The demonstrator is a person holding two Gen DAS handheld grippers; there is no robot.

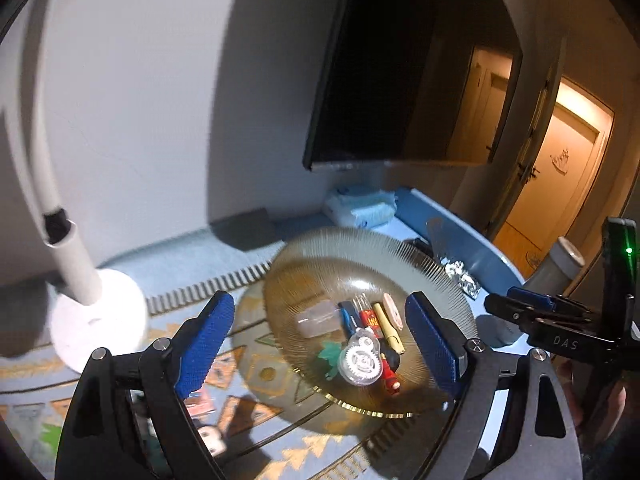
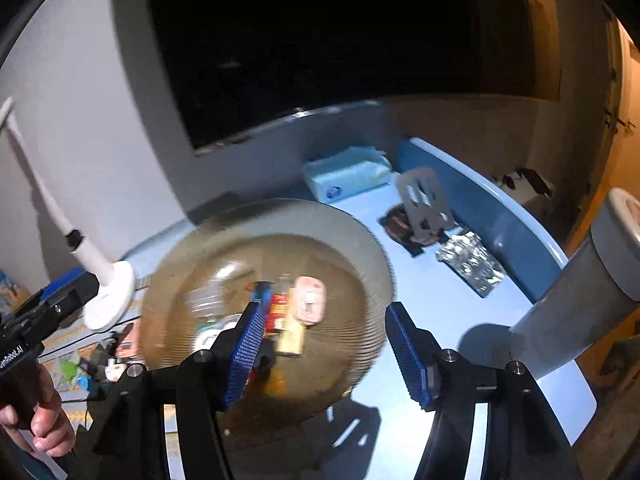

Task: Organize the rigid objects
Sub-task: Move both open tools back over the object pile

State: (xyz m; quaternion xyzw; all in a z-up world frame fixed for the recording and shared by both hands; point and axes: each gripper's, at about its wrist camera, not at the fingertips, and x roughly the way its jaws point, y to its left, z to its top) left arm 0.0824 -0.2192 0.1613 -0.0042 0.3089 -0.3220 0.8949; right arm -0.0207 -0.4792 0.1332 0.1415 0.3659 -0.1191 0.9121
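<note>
A ribbed amber glass plate (image 1: 320, 256) sits on the patterned blue table and holds several small items: a clear box (image 1: 318, 320), a correction tape roller (image 1: 360, 360), a red stick (image 1: 390, 372), a yellow tube (image 1: 388, 328) and a pink eraser (image 1: 392, 310). My left gripper (image 1: 320, 340) is open above the plate, its blue pads (image 1: 208, 332) wide apart and empty. The plate also shows in the right wrist view (image 2: 360, 248), blurred. My right gripper (image 2: 322, 352) is open and empty over the plate's near right rim. It shows from the side in the left wrist view (image 1: 516, 306).
A white lamp base (image 1: 96, 320) stands left of the plate. A tissue pack (image 2: 344, 174), a metal spatula (image 2: 426, 204) and foil blister packs (image 2: 470, 262) lie behind and right. A grey cylinder (image 2: 580, 304) stands at the right. Small items (image 1: 204, 420) lie near the table's front left.
</note>
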